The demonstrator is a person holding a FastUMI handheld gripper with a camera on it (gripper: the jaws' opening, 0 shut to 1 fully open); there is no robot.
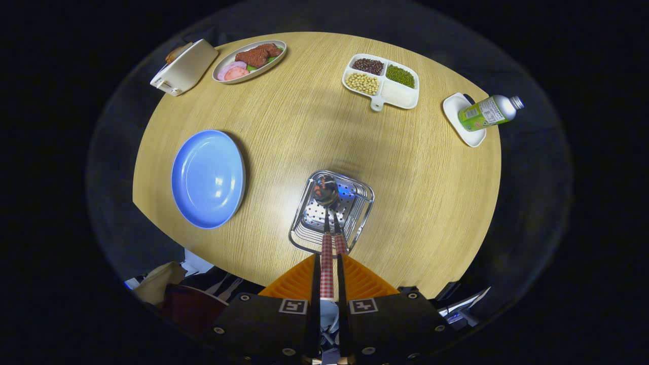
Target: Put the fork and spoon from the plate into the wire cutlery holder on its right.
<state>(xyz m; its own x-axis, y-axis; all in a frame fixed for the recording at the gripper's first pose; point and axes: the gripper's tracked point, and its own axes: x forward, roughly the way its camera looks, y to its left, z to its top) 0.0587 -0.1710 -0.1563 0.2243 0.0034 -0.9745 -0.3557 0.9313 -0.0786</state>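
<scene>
In the gripper view we are seeing the gripper [327,263] with its two fingers drawn almost together, pinching a checkered handle [327,268] between them. A second checkered handle [340,244] is lying just beside it. Which handle belongs to the fork and which to the spoon, we cannot tell. The spoon [325,191] is reaching its bowl down into the wire cutlery holder [332,213], which is sitting just ahead of the fingers; the fork's tines are hidden from us.

The blue plate [208,178] is resting to the holder's left, well apart from it, with nothing lying on it.

Everything is standing on a round wooden table [284,126]. Beyond the holder, at the far side, we are looking at a divided white dish [381,81] holding beans and grains, an oval dish of meat slices [249,61], and a white box [184,67] beside that. Off to the right, a green-labelled bottle [489,112] is lying on a small white tray [463,119]; its writing is too small for us to read.
</scene>
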